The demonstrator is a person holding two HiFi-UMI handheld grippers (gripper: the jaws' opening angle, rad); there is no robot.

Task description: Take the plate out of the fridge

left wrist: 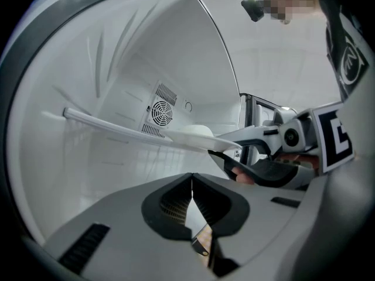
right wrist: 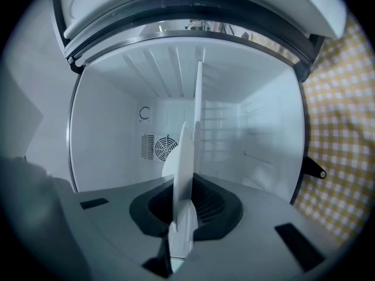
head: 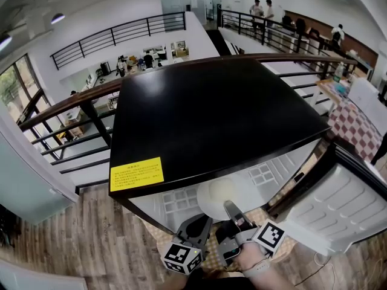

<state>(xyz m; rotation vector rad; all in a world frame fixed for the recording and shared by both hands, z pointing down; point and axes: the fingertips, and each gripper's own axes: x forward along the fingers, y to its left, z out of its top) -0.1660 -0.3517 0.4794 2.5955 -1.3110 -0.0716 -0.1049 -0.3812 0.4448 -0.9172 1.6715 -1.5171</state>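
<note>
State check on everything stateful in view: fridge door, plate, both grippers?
Fridge, door open.
Plate, inside the fridge, rim clamped.
Right gripper, shut on the plate.
Left gripper, shut, nothing between its jaws.

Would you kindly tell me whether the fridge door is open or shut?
Open: the fridge door stands swung out at the right, baring the white compartment.
</note>
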